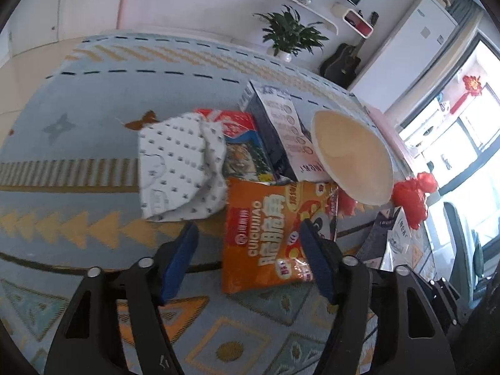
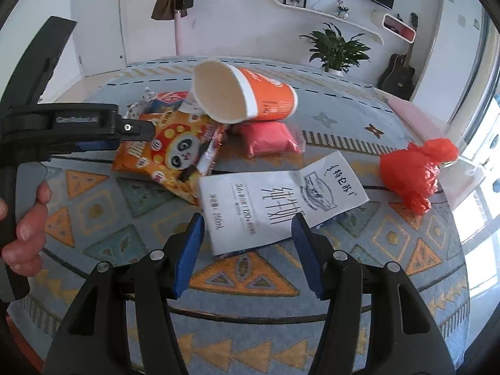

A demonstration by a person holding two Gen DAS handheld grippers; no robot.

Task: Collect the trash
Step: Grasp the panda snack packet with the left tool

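Observation:
A pile of trash lies on a patterned rug (image 2: 93, 206). My left gripper (image 1: 248, 228) is open just above an orange snack bag (image 1: 265, 237); its right finger overlaps the bag and its left finger stands clear of it. Beside the bag are a crumpled white dotted wrapper (image 1: 178, 168), a red and blue packet (image 1: 237, 128) and a dark carton (image 1: 281, 125). A paper cup (image 2: 243, 93) lies tipped on the pile. My right gripper (image 2: 248, 218) is open over a flattened white milk carton (image 2: 281, 200), whose near end lies between the fingers.
A knotted red plastic bag (image 2: 415, 172) and a pink packet (image 2: 268, 137) also lie on the rug. A person's hand (image 2: 28, 218) holds the left gripper's handle. A potted plant (image 2: 337, 50) and a guitar (image 2: 397, 75) stand by the far wall.

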